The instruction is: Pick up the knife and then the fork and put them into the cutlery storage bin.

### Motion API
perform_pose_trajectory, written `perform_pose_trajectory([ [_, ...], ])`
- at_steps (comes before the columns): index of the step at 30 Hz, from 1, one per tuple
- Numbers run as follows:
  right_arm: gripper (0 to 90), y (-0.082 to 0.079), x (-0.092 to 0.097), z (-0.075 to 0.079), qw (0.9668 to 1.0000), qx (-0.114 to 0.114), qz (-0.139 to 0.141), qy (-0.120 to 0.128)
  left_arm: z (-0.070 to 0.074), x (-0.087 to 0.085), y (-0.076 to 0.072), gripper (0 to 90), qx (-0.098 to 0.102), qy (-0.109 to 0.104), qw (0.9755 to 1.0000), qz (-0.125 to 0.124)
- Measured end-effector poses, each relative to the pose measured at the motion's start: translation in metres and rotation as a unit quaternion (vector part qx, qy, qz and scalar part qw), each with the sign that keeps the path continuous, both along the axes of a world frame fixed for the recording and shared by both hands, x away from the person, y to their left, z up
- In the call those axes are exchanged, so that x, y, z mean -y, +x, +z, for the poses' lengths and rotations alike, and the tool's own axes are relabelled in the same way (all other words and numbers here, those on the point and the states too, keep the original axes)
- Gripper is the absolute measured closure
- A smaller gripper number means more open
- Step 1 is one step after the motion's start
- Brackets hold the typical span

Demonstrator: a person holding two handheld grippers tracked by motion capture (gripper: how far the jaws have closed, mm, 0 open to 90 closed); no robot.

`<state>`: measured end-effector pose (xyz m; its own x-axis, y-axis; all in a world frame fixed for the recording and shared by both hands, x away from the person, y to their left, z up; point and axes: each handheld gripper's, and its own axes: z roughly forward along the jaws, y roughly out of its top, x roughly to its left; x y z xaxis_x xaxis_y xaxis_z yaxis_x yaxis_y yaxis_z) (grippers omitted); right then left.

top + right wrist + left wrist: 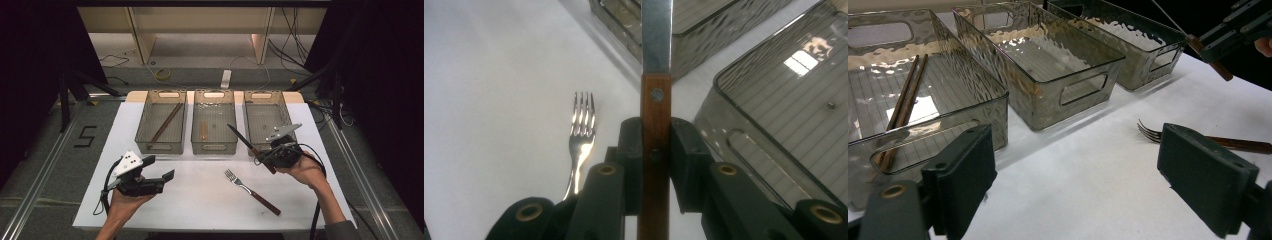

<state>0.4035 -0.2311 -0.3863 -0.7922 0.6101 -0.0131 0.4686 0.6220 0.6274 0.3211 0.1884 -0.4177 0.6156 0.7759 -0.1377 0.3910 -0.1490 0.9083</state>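
My right gripper (266, 159) is shut on the wooden handle of a knife (245, 141), held above the table just in front of the right bin (287, 111). In the right gripper view the knife (656, 100) stands upright between the pads, blade pointing away. A fork (252, 192) with a wooden handle lies on the white table, tines toward the bins; the fork (581, 132) lies left of the jaws. My left gripper (162, 170) rests open at the front left, nothing between its jaws; the left gripper view looks over bare table toward the fork (1198, 140).
Three clear bins stand in a row at the back of the white table (200, 200). The left bin (146, 120) holds chopsticks (167, 121); the middle bin (233, 120) holds a wooden-handled utensil (204, 131). Cables and shelving lie beyond the table.
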Motion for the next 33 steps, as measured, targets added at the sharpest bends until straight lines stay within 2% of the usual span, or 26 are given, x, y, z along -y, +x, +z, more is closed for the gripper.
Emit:
perform_pose_trajectory([
  [8,77.2,0.005,-0.001,0.003,0.9999,0.012,-0.012,0.000,0.000,0.000,0.000,14.9,-0.001,0.000,1.0000,0.000],
  [15,77.2,0.013,0.007,0.010,0.9990,0.022,-0.036,0.015,0.000,0.000,0.000,14.8,0.000,0.000,1.0000,0.001],
  [23,77.2,0.027,0.018,0.017,0.9962,0.031,-0.076,0.027,0.000,-0.001,0.000,14.8,-0.001,-0.003,1.0000,0.004],
  [28,77.2,0.039,0.020,0.024,0.9934,0.034,-0.099,0.047,0.000,-0.002,0.000,14.8,0.001,-0.006,1.0000,0.006],
  [33,77.1,0.055,0.018,0.028,0.9908,0.029,-0.124,0.046,0.000,-0.002,0.000,14.9,0.001,-0.006,1.0000,0.005],
])
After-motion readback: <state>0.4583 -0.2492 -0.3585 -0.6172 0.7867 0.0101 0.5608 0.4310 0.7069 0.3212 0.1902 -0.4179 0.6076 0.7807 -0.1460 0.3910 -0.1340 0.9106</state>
